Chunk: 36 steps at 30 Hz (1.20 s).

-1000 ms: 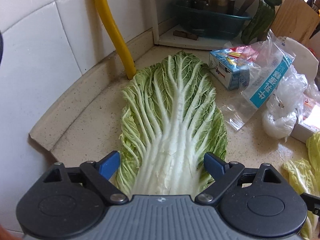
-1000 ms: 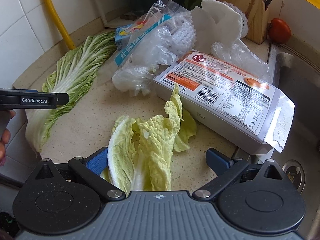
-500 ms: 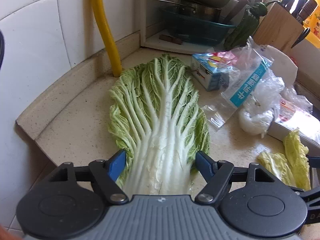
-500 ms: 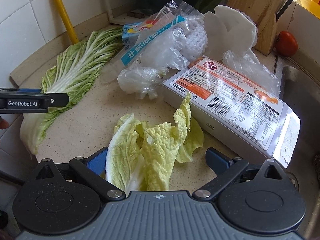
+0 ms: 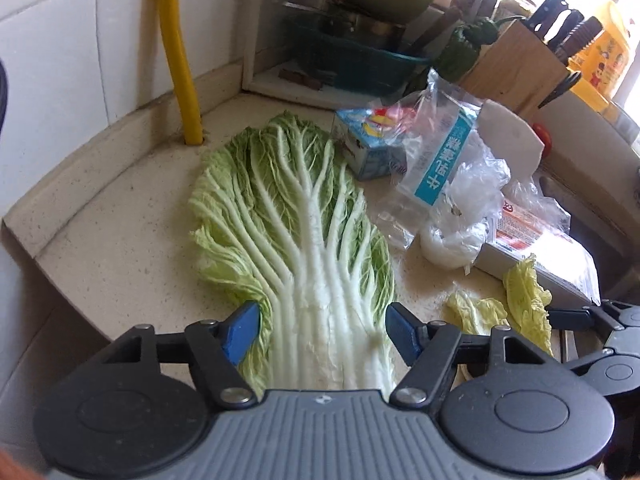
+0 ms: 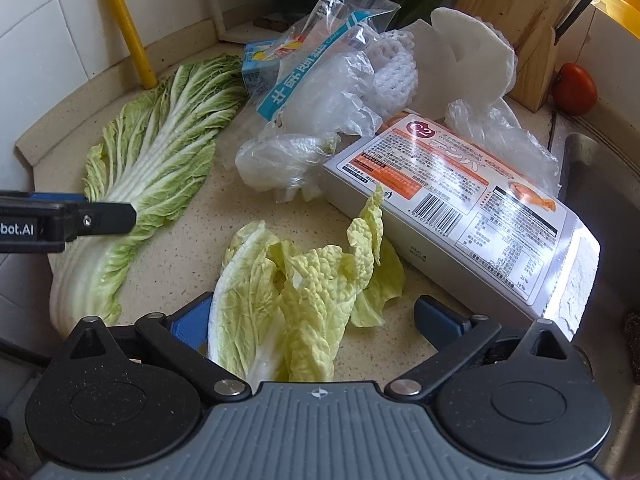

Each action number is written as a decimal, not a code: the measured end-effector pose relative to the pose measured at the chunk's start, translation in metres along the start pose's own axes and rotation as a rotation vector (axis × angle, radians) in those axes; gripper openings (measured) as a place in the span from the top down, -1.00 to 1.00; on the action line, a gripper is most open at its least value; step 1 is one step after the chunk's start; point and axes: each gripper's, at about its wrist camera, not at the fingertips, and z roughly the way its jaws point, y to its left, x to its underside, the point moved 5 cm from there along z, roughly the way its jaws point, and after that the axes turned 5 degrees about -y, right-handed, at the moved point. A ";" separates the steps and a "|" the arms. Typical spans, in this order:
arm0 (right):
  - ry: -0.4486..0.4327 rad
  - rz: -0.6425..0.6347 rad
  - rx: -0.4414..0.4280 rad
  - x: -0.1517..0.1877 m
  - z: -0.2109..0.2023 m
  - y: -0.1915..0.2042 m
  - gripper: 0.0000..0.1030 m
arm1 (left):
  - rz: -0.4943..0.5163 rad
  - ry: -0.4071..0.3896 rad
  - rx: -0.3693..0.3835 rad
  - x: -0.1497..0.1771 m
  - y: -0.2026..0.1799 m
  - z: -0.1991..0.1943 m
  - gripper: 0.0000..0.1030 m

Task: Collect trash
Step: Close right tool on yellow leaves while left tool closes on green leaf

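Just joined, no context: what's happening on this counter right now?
A person with a claw in each hand is clearing kitchen scraps. The left claw has just been closing on the white stem of the big cabbage leaf, pads now against its edges. The right claw stands open around the small yellow cabbage leaves, not gripping. Both lie on the counter. The plastic bags, the printed box and the small carton lie untouched.

cabbage leaf (image 6: 152,160): on counter (image 6: 188,248), 10 o'clock
small leaves (image 6: 304,292): 6 o'clock, beside box (image 6: 460,204)
plastic bags (image 6: 320,108): 12 o'clock, behind box
carton (image 6: 256,64): under bags
knife block (image 6: 516,12): 1 o'clock
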 end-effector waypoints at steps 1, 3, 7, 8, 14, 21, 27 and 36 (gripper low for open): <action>0.001 -0.002 0.000 0.000 0.000 0.000 -1.00 | 0.016 0.007 0.006 -0.001 0.001 -0.002 -0.23; 0.005 -0.002 0.002 -0.001 0.001 0.001 -1.00 | 0.005 0.005 -0.013 -0.005 0.008 -0.001 -0.26; 0.009 -0.010 -0.005 -0.003 0.003 0.002 -1.00 | -0.038 0.016 -0.053 -0.013 0.022 0.029 -0.40; 0.008 -0.016 -0.009 -0.004 0.003 0.002 -1.00 | -0.033 0.004 -0.029 -0.015 0.017 0.033 -0.66; 0.005 -0.015 -0.008 -0.005 0.005 0.004 -1.00 | 0.155 0.020 -0.077 -0.008 -0.013 0.048 -0.80; -0.032 -0.063 -0.098 -0.004 -0.010 0.021 -0.17 | 0.046 0.039 0.091 -0.006 -0.007 0.022 -0.10; -0.015 -0.019 -0.211 -0.010 -0.010 0.020 0.12 | -0.056 0.001 0.148 -0.003 -0.002 0.003 0.27; -0.016 0.069 -0.383 -0.016 -0.017 0.008 0.24 | -0.176 -0.017 0.202 -0.005 0.001 -0.009 0.54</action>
